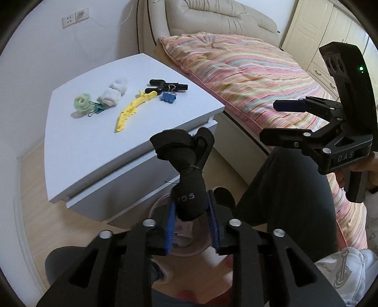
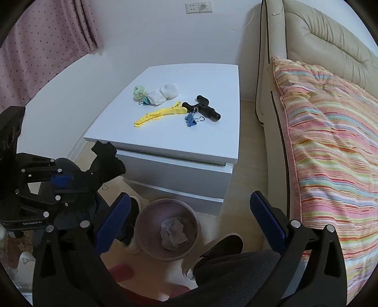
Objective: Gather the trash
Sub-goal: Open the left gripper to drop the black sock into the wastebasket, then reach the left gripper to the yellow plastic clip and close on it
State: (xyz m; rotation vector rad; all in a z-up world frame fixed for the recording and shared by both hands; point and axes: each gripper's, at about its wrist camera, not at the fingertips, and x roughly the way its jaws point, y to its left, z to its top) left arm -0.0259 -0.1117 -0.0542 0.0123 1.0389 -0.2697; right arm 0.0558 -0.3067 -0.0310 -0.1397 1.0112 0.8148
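My left gripper (image 1: 192, 213) is shut on a black knotted cloth (image 1: 186, 179) and holds it above the pink trash bin (image 1: 163, 203); the cloth also shows in the right wrist view (image 2: 107, 163). The bin (image 2: 151, 212) stands on the floor in front of the white nightstand (image 2: 165, 141) and holds crumpled paper (image 2: 173, 232). My right gripper (image 2: 189, 212) is open and empty above the bin; it shows in the left wrist view (image 1: 278, 120). On the nightstand lie white tissue wads (image 2: 165, 93), a green wad (image 2: 139, 92), a yellow clip (image 2: 160, 114), a blue binder clip (image 2: 191, 119) and a black tool (image 2: 203, 107).
A bed with a striped quilt (image 2: 330, 141) runs along the right of the nightstand. A pink curtain (image 2: 35, 42) hangs at the left. The person's legs and feet (image 2: 222, 245) flank the bin. A wall socket (image 2: 191, 8) sits above the nightstand.
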